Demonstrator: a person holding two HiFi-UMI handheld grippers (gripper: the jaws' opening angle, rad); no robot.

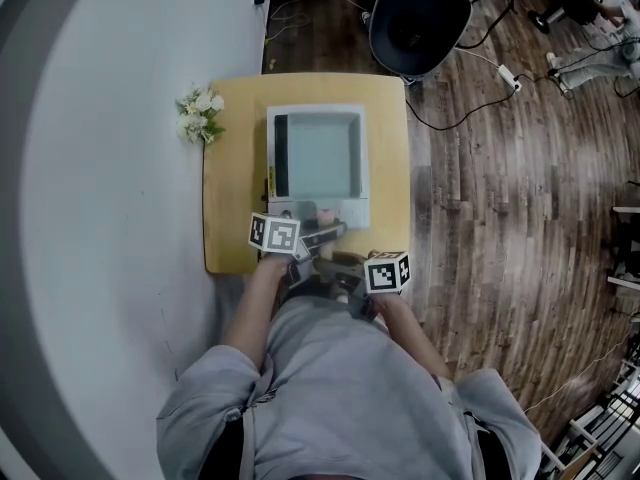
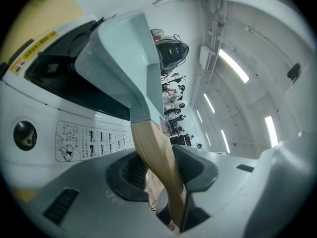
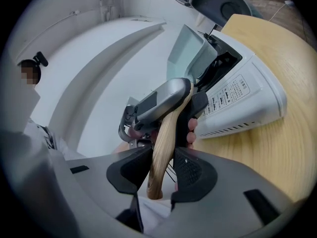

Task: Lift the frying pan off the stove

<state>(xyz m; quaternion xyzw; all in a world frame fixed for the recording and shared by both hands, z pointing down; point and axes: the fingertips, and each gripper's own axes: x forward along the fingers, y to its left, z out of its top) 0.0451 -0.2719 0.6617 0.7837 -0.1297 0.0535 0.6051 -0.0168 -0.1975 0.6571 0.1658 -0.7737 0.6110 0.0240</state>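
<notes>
Btwn the jaws of both tools is the wooden handle [image 2: 154, 155] of the frying pan [image 1: 318, 155], a square pale-green pan. The L gripper [image 2: 166, 170] is clamped on the handle at mid-length, dark pads pressing each side, jaws only narrowly apart. The R gripper [image 3: 161, 167] is clamped the same way on the handle's tail end, nearer the person, w/ the butt of the wood poking just past its pads. Seen from the R tool, the L one is straight ahead and a bit higher on the same handle, w/ the person's fingers [image 3: 191, 126] wrapped round its grip. Ahead of the L jaws the pan rises over the dark top of the white stove [image 2: 74, 133]; can't tell if the base touches it. The stove's front panel, w/ a printed instruction label and a black knob [image 2: 25, 134], is below-left of the L jaws and to the right of the R jaws. Under the stove is a yellow wooden table [image 1: 230, 218]. Far beyond both tools, at the table's far-left corner, is a small bunch of white flowers [image 1: 200, 115]. Wood floor [image 1: 500, 218] is off to the R tool's side.
</notes>
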